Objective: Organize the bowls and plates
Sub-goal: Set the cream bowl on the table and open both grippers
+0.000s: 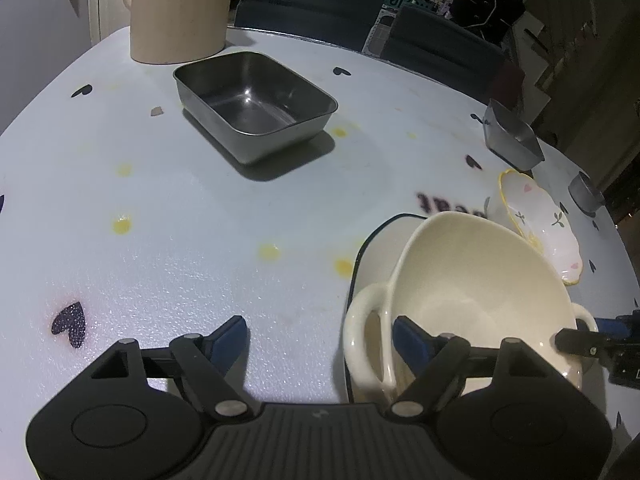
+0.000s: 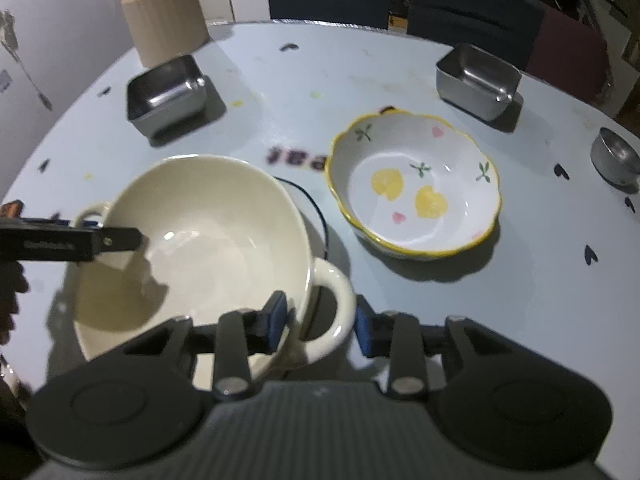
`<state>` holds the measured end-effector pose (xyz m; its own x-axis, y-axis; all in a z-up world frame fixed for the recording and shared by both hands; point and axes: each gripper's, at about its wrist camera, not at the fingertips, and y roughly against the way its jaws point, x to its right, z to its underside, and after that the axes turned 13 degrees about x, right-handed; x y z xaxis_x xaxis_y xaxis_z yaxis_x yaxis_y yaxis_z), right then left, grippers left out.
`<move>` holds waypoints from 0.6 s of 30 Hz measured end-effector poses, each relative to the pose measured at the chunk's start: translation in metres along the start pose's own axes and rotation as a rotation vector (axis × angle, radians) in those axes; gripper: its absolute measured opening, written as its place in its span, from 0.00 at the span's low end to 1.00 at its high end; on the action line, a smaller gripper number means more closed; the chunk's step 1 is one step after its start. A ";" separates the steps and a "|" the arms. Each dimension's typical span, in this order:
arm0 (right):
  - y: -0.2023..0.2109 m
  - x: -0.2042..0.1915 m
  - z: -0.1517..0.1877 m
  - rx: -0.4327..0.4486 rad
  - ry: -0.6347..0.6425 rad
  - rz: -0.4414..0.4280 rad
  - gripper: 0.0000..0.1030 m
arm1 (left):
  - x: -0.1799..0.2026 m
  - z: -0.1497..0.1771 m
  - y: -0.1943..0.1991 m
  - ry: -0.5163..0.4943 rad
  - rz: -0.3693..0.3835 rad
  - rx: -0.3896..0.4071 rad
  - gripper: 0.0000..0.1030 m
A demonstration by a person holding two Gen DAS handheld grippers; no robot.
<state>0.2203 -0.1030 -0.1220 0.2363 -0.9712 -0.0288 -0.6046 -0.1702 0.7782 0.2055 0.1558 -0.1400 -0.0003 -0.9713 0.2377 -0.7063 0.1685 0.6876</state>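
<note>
cream bowl (image 2: pixel 192 240) on plate (image 1: pixel 376 256) | left gripper (image 1: pixel 320 338) wide, empty | right gripper (image 2: pixel 320 320) straddling handle, loose

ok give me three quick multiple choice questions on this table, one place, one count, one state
1. Where does the cream bowl sit?
A. on a dark-rimmed plate
B. inside a steel tray
C. on a chair

2. How many rectangular steel trays show in the right wrist view?
A. one
B. four
C. two

3. How is the flowered bowl standing?
A. upside down
B. upright and empty
C. stacked in the cream bowl

Answers:
1. A, the plate's dark rim shows from under the cream bowl.
2. C, one stands far left and one far right.
3. B, its painted inside faces up with nothing in it, and it stands beside the cream bowl.
</note>
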 end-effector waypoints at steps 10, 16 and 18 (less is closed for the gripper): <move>0.002 0.000 0.000 0.011 0.013 -0.008 0.39 | 0.000 -0.001 0.001 -0.005 -0.005 0.001 0.79; 0.000 0.010 0.000 0.003 -0.021 -0.028 0.39 | 0.002 -0.001 0.002 -0.021 -0.014 0.000 0.79; -0.001 0.013 0.000 0.000 -0.044 -0.034 0.42 | 0.003 -0.002 0.002 -0.025 -0.017 -0.002 0.79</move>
<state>0.2237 -0.1160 -0.1233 0.2232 -0.9713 -0.0821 -0.5965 -0.2027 0.7766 0.2051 0.1536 -0.1367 -0.0056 -0.9780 0.2085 -0.7049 0.1518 0.6929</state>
